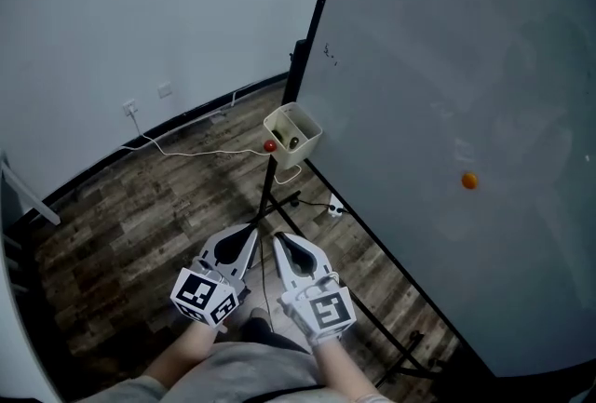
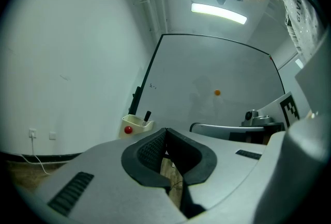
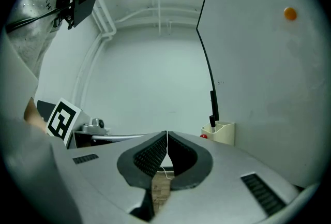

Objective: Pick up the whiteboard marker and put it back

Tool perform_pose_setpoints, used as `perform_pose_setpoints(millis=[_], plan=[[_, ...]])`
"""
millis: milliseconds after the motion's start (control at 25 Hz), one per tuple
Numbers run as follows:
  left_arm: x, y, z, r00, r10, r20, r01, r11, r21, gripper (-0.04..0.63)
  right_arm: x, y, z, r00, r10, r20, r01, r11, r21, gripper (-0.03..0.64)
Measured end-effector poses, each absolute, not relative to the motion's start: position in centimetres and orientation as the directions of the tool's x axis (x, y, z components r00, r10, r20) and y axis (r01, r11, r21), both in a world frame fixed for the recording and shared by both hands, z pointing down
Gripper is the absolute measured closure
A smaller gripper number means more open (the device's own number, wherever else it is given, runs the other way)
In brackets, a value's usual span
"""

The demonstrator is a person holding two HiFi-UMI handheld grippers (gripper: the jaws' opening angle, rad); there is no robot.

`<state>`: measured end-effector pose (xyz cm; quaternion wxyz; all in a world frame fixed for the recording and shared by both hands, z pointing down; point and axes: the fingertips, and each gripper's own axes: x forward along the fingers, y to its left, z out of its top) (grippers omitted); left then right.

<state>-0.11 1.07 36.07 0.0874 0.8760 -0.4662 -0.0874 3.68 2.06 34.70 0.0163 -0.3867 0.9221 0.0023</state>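
Note:
The whiteboard marker (image 1: 293,142) stands with its dark cap up in a cream holder box (image 1: 303,125) fixed at the whiteboard's (image 1: 447,113) left edge. The left gripper view shows the marker (image 2: 147,115) in the holder (image 2: 135,124); the right gripper view shows the marker (image 3: 211,120) and holder (image 3: 221,132) too. My left gripper (image 1: 251,232) (image 2: 166,132) and right gripper (image 1: 282,240) (image 3: 166,137) are side by side, low in front of me, well short of the holder. Both are shut with nothing between the jaws.
A red round magnet (image 1: 270,146) sits on the holder's front. An orange magnet (image 1: 469,180) is stuck on the board. The board's black stand legs (image 1: 279,206) and a white cable (image 1: 186,150) run across the wooden floor (image 1: 121,234). A wall socket (image 1: 129,107) is at the left.

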Motion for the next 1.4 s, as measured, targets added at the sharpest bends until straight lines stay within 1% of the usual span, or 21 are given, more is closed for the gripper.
perform_pose_setpoints(millis=[160,360,680,880,1320,1360,1400], plan=[[1.0,-2.2,36.7,0.554,-0.830,-0.068,-0.800,-0.553,0.234,0.580,4.1,-1.2,35.3,-0.719,-0.694,-0.013,-0.695,0.719,-0.002,0.597],[2.1,-5.4,37.0,0.544,-0.836,-0.069,-0.808,-0.544,0.226,0.580,4.9,-4.5,35.7,-0.726,-0.687,-0.018,-0.687,0.726,-0.007,0.597],[2.9,-7.8,38.0,0.549,-0.834,-0.050,-0.809,-0.545,0.221,0.580,5.3,-7.6,36.3,-0.730,-0.684,-0.010,-0.684,0.730,-0.003,0.597],[3.2,-8.2,39.6,0.572,-0.819,-0.043,-0.796,-0.567,0.210,0.580,6.1,-8.2,37.9,-0.698,-0.716,-0.001,-0.716,0.698,0.013,0.595],[1.7,-15.4,39.3,0.656,-0.754,-0.041,-0.738,-0.652,0.176,0.580,5.6,-15.1,37.9,-0.607,-0.794,0.011,-0.794,0.607,0.021,0.594],[1.6,-15.9,39.3,0.665,-0.746,-0.039,-0.731,-0.661,0.171,0.580,5.5,-15.6,37.9,-0.601,-0.799,0.010,-0.799,0.601,0.023,0.592],[1.4,-16.4,39.4,0.673,-0.738,-0.037,-0.724,-0.669,0.166,0.580,5.5,-15.9,38.0,-0.596,-0.803,0.011,-0.802,0.596,0.026,0.576]])
